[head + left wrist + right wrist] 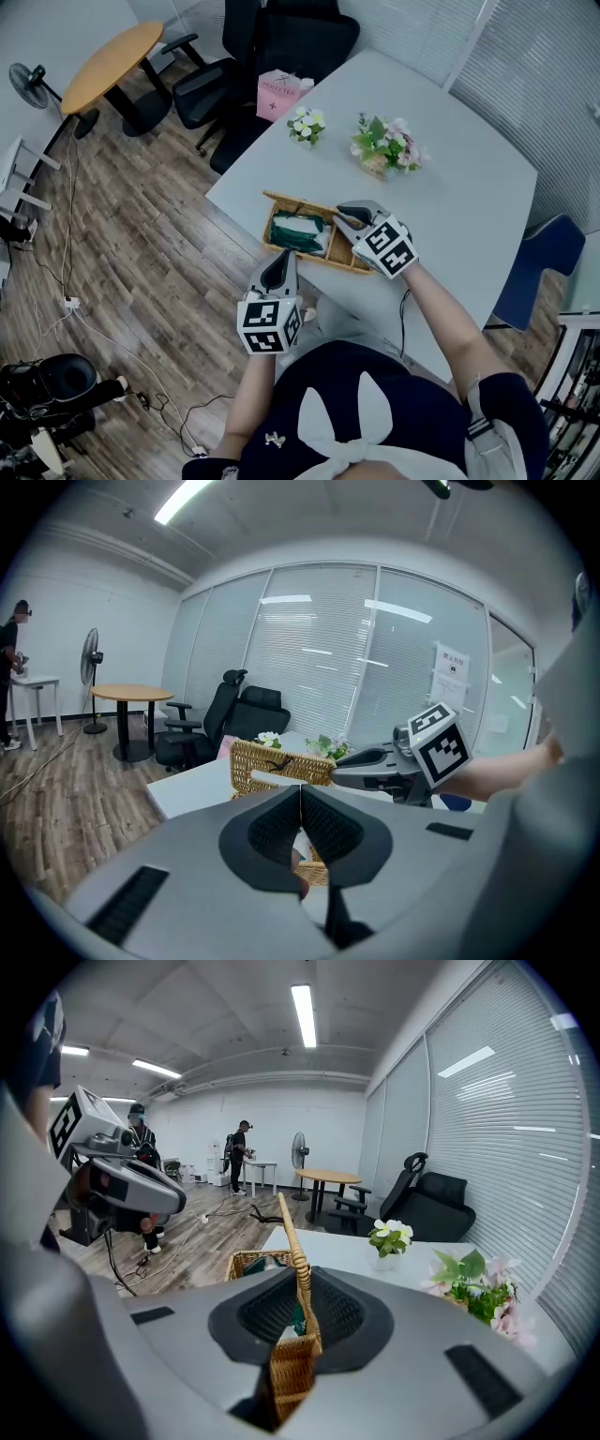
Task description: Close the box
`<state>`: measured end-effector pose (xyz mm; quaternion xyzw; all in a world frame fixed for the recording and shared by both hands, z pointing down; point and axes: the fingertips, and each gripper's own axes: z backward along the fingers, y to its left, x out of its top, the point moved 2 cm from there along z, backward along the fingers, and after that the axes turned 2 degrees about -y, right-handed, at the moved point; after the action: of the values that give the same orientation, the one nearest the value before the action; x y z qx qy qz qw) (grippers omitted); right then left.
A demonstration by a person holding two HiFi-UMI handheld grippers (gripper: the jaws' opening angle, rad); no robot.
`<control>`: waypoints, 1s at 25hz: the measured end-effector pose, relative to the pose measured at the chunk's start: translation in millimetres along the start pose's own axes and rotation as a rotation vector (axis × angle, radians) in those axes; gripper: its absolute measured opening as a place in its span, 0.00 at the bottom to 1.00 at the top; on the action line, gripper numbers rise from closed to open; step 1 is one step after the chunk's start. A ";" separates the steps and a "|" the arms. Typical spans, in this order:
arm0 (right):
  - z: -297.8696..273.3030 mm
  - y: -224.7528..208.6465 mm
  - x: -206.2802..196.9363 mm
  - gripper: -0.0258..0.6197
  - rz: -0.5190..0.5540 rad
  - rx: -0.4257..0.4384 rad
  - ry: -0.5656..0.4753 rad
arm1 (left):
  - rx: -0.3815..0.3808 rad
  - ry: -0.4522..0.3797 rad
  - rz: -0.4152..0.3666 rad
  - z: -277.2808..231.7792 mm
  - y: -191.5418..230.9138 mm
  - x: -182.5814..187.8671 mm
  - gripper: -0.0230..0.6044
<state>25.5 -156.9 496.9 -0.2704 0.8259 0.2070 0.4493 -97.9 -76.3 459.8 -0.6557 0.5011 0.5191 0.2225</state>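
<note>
My right claw (300, 1314) is clenched on the free edge of the woven lid (292, 1241). The thin wicker panel runs up between the pads, seen almost edge-on, and that grip is what keeps it standing instead of dropping. I read this as the step in hand: the lid is up on its hinge side, and I hold its rim so I can steer it down rather than let it fall.

My left claw (300, 803) has its pads pressed together with nothing between them. It sits low, just beside the near end of the box (246, 1262). I can't tell whether it touches the wicker. My guess is that it waits there to brace the box against sliding when the lid swings over.

From the head view the box lies open on the white worktop (450, 169), close to the near edge. A green-and-white packet (298, 231) lies inside, low enough that it should not foul the lid. So the task is not yet done. The next move needs a slow arc towards the body of the box, because wicker is light and a hard push could skid the whole thing.
</note>
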 end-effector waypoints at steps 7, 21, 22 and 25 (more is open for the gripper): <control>0.5 6.3 -1.8 0.12 0.026 0.006 0.012 | 0.009 -0.004 0.004 6.2 0.2 -2.0 0.07; 1.7 17.8 -8.8 0.13 0.056 0.013 0.028 | 0.034 -0.007 0.018 20.4 2.4 -10.3 0.07; 1.6 18.5 -9.8 0.13 0.059 0.013 0.030 | 0.036 -0.008 0.019 21.3 2.6 -11.2 0.07; 1.1 21.1 -11.4 0.13 0.072 0.019 0.035 | 0.043 -0.008 0.026 23.4 4.5 -13.3 0.07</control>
<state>17.9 -137.1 508.1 -0.2401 0.8448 0.2104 0.4295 -112.1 -53.5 464.4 -0.6423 0.5196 0.5137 0.2316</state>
